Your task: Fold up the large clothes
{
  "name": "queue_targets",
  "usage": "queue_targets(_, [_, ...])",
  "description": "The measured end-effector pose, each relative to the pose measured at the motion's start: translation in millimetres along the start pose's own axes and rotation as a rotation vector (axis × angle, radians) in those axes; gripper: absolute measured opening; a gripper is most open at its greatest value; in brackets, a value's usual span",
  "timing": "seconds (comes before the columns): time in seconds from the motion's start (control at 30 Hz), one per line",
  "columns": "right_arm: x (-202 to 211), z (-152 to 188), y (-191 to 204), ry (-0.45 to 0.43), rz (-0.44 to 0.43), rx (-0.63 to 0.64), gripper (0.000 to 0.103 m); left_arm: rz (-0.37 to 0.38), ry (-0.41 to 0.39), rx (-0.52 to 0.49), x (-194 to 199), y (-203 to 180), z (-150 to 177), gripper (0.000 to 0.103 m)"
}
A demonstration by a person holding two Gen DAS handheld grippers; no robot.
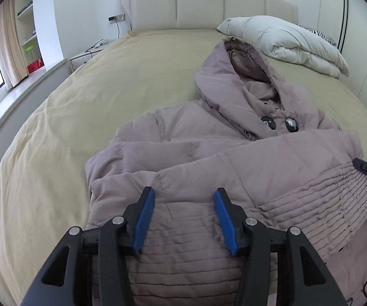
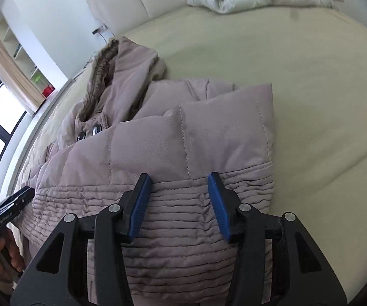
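Observation:
A mauve hooded puffer coat [image 1: 209,153] lies on the bed, hood pointing to the headboard, its lower part folded up over the body; it also shows in the right wrist view [image 2: 183,140]. My left gripper [image 1: 184,195] is open, its blue pads just over the ribbed hem band on the coat's left side. My right gripper [image 2: 179,178] is open over the same ribbed band at the coat's right side. Neither holds cloth. Two dark buttons [image 1: 291,124] sit below the hood.
The beige bed sheet [image 1: 94,89] spreads left of the coat and right of it [image 2: 311,89]. A folded white duvet [image 1: 285,43] lies by the padded headboard [image 1: 196,2]. A nightstand [image 1: 86,56], shelves and a window stand at left.

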State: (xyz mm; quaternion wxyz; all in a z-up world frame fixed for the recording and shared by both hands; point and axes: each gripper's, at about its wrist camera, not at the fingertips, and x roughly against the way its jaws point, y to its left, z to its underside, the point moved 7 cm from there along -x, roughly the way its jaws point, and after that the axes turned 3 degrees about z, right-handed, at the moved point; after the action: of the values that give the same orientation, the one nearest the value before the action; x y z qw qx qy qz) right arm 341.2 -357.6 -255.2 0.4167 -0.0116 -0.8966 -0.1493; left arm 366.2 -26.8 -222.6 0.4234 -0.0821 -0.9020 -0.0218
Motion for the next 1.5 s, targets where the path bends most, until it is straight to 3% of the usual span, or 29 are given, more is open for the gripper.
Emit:
queue_targets(0.13, [14, -14, 6, -0.032, 0.004, 0.004, 0.047, 0.017, -0.079, 0.062, 32, 9, -23, 0.053])
queue_targets(0.23, [26, -40, 16, -0.112, -0.037, -0.012, 0.052, 0.017, -0.124, 0.047, 37, 2, -61, 0.073])
queue_targets(0.27, [25, -49, 21, -0.127, -0.049, -0.015, 0.054, 0.021, -0.133, 0.038, 31, -4, -77, 0.075])
queue_targets(0.4, [5, -70, 37, -0.125, -0.083, -0.026, 0.054, 0.030, -0.107, 0.020, -13, -30, -135, 0.077])
queue_targets(0.43, [-6, -70, 41, -0.114, -0.075, -0.014, 0.054, 0.036, -0.093, 0.027, -26, -37, -149, 0.082])
queue_targets(0.53, [-45, -46, 31, 0.002, -0.033, 0.006, 0.058, 0.000, -0.061, 0.005, -68, -58, -182, 0.089])
queue_targets(0.63, [-43, -35, 31, -0.103, -0.046, 0.037, 0.058, -0.035, -0.029, -0.037, -109, -77, -204, 0.089])
queue_targets(0.73, [-48, -37, 25, -0.126, -0.122, -0.013, 0.058, -0.094, 0.004, -0.060, -146, -80, -213, 0.088])
queue_targets(0.8, [-50, -36, 22, -0.132, -0.143, -0.029, 0.058, -0.092, 0.026, -0.051, -163, -75, -214, 0.071])
queue_targets(0.83, [-51, -36, 22, -0.136, -0.141, -0.026, 0.058, -0.043, 0.050, -0.015, -170, -70, -212, 0.048])
queue_targets(0.87, [-52, -37, 23, -0.139, -0.138, -0.022, 0.058, 0.008, 0.063, 0.040, -171, -65, -211, 0.033])
queue_targets(0.97, [-51, -35, 23, -0.144, -0.135, -0.019, 0.058, 0.008, 0.006, 0.024, -156, -62, -209, 0.012])
queue_targets(1.17, [-17, -38, 29, -0.153, -0.088, -0.020, 0.059, 0.035, -0.160, -0.005, -89, -54, -206, 0.008])
queue_targets(1.23, [-2, -60, 45, -0.199, -0.120, -0.018, 0.069, 0.028, -0.207, -0.041, -70, -56, -197, 0.008])
queue_targets(1.27, [0, -73, 55, -0.223, -0.106, 0.000, 0.085, 0.033, -0.223, -0.047, -62, -57, -192, 0.008])
queue_targets(1.3, [-2, -86, 65, -0.240, -0.093, 0.031, 0.095, 0.036, -0.236, -0.052, -55, -57, -187, 0.008])
queue_targets(1.4, [-37, -125, 89, -0.198, 0.014, 0.120, 0.095, 0.049, -0.277, -0.056, -36, -58, -179, 0.007])
queue_targets(1.5, [-70, -159, 100, -0.151, 0.027, 0.080, 0.095, 0.059, -0.314, -0.060, -21, -56, -168, 0.007])
